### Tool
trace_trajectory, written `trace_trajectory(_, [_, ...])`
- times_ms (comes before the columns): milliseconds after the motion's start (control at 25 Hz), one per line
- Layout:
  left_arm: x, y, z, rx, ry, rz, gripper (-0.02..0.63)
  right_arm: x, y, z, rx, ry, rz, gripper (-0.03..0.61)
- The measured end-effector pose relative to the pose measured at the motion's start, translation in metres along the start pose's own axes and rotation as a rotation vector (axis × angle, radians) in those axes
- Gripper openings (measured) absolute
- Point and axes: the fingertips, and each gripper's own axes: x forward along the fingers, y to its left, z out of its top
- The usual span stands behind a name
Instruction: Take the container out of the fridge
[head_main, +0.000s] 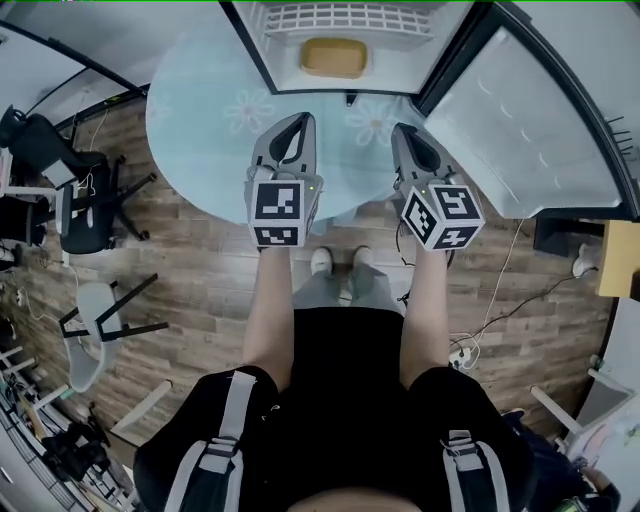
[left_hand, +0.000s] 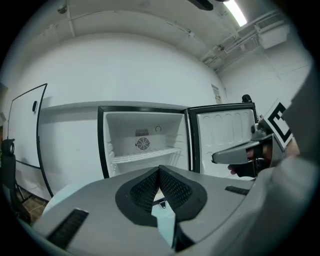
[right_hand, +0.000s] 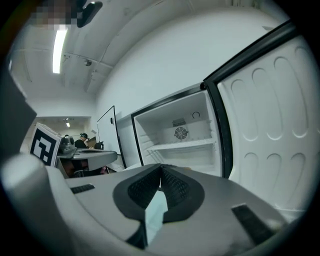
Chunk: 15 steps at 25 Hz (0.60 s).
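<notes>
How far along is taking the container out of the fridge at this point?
Done: the fridge door stands open. In hand: nothing yet; the left gripper and right gripper are both shut and empty, pointing at the fridge. Left: the yellow container sits inside; it has to be reached, gripped and brought out.

The container (head_main: 333, 57) sits inside the fridge (head_main: 284, 62), seemingly on its floor.

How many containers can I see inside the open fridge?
1. The yellow container lies low in the fridge, below the wire shelf. Others may be hidden.
</notes>
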Motion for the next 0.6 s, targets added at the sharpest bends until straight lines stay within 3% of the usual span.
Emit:
trace_trajectory(400, [0.049,0.029,-0.023,-0.094,0.033,0.004,0.008,0.078,-0.010,-0.005,-0.098,0.070,0.082,0.008])
trace_trajectory(480, [0.061,0.038,-0.028,-0.085,0.046,0.001,0.009,0.096,-0.010,-0.008,-0.110,0.082,0.098,0.008])
trace_trajectory(600, [0.084,0.037,-0.035,0.000,0.074,-0.033,0.037,0.118,-0.013,-0.022,-0.142,0.133,0.127,0.008])
